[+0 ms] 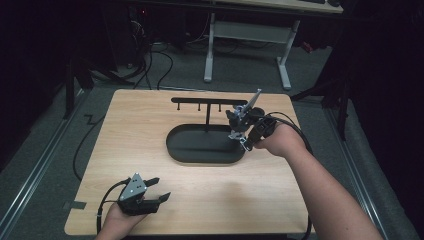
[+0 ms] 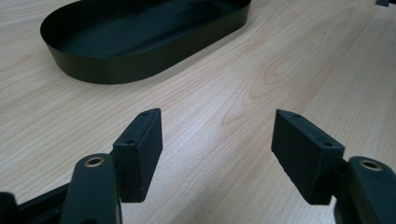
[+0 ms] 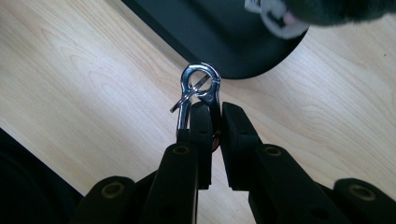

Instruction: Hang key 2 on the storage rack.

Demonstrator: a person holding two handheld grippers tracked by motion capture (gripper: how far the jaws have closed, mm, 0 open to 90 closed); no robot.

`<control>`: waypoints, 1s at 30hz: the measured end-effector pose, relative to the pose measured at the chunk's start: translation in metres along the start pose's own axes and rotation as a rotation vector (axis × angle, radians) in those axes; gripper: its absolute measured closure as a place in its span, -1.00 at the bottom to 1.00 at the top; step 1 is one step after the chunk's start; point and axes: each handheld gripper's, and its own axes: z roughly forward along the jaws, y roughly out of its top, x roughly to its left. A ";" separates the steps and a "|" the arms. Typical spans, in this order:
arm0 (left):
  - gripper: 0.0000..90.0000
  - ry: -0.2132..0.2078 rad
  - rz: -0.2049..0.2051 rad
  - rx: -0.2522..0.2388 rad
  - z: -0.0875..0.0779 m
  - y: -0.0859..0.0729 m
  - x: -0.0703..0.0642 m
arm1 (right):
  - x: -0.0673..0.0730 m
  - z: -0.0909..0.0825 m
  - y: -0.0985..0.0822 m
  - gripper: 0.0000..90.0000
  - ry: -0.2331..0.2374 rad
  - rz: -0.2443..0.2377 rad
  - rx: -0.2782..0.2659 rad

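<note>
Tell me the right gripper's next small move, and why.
Probably carry the metal clasp up toward a peg of the black rack. The right gripper is shut on the clasp, held above the rim of the black tray, and the rack's pegs look bare.

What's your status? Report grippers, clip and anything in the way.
Left gripper open, low over the table. Right gripper shut on the clip, by the tray rim. Hook rack behind the tray; nothing blocking.

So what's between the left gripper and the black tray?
Nothing: only bare wooden table separates the open left gripper from the black tray, as the left gripper view shows, and the high view agrees.
</note>
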 end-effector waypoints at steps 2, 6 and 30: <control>-0.24 0.002 -0.002 -0.002 0.000 0.000 0.000 | 0.000 -0.002 0.004 0.87 0.002 0.010 0.001; -0.24 0.002 -0.008 -0.004 -0.001 -0.001 0.001 | 0.000 -0.006 0.015 0.87 0.003 0.010 -0.005; -0.23 0.006 -0.003 0.006 -0.002 -0.002 0.002 | 0.001 -0.028 0.081 0.87 -0.028 -0.004 -0.050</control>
